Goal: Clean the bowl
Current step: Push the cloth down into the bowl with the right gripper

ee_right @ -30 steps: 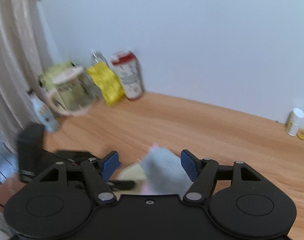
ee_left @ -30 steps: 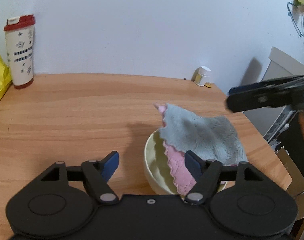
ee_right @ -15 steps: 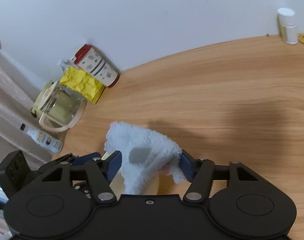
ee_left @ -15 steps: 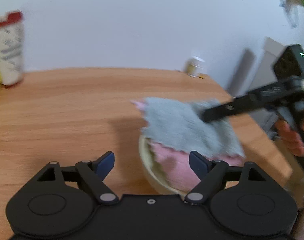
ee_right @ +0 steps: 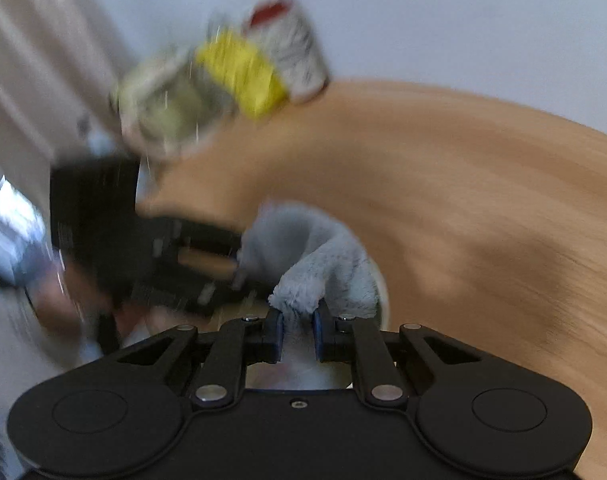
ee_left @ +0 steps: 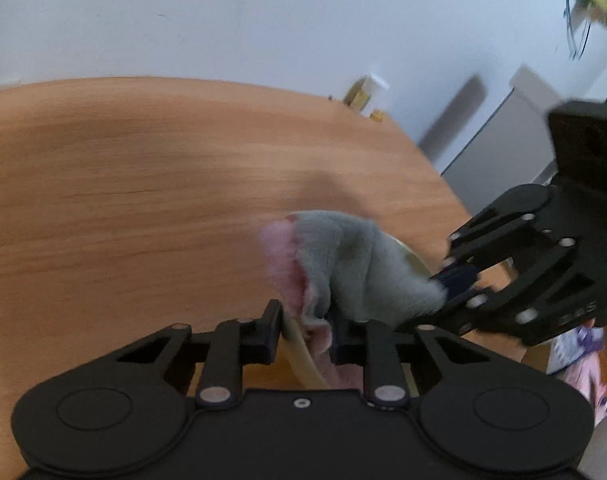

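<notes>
Gripping bowl rim and cloth

Clamped on the cream bowl (ee_left: 299, 354) rim, the left gripper (ee_left: 305, 334) steadies it on the wooden table (ee_left: 143, 184). Directly ahead, the right gripper (ee_right: 297, 330) pinches the grey-pink cloth (ee_right: 323, 264) over the bowl.

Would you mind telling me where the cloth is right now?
The cloth is draped over the bowl near the table's front edge, one end pinched by the right hand-held gripper, with the left hand-held gripper clamping the bowl's rim.

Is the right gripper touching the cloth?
Touching. The right wrist view shows the right gripper with its jaws closed on a fold of the cloth.
</notes>
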Demonstrator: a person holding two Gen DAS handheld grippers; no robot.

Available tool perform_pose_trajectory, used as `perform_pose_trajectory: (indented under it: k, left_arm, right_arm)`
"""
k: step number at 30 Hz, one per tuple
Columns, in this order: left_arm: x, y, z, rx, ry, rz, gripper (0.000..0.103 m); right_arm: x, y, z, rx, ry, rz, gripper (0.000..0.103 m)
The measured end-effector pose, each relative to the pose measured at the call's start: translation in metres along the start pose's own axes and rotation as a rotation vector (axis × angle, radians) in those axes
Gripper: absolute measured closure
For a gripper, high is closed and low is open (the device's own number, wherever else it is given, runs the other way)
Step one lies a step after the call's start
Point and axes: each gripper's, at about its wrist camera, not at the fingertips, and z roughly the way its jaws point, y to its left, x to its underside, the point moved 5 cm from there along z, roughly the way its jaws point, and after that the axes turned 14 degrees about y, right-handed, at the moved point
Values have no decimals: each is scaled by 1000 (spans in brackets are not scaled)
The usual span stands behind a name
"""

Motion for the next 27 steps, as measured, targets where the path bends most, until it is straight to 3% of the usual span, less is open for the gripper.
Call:
perform_pose_trajectory:
  k: [4,6,8,12,15,17,19,23,27]
  left_arm:
    - [-4,-7,10,-53,93,-16,81]
    - [-5,-13,12,-95,129,-21,79]
    - [-4,-19,6,-144,139,-32,56]
    - [-3,-14,-3,-198,194,-119,53]
    - [-3,-19,-16,-209,217,-154,50]
    - [-5,-26,-25,-222,209,-164,39]
    - [-7,-32,-33,-234,197,-181,37]
    - [-5,-41,-50,-240,159,-192,37]
    - [-4,-38,-57,-280,160,-198,37]
  right_arm:
    - [-9,-10,21,-7,118,87,88]
    - [-16,-9,23,49,166,102,88]
    - [-20,-5,22,108,191,94,86]
    - [-26,13,8,166,214,107,80]
    - [-25,27,-14,165,177,128,69]
    - [-23,32,-27,156,139,139,63]
    - [-23,36,-33,184,116,133,52]
    - [-18,38,-40,289,95,100,52]
    - [-31,37,-50,277,27,91,52]
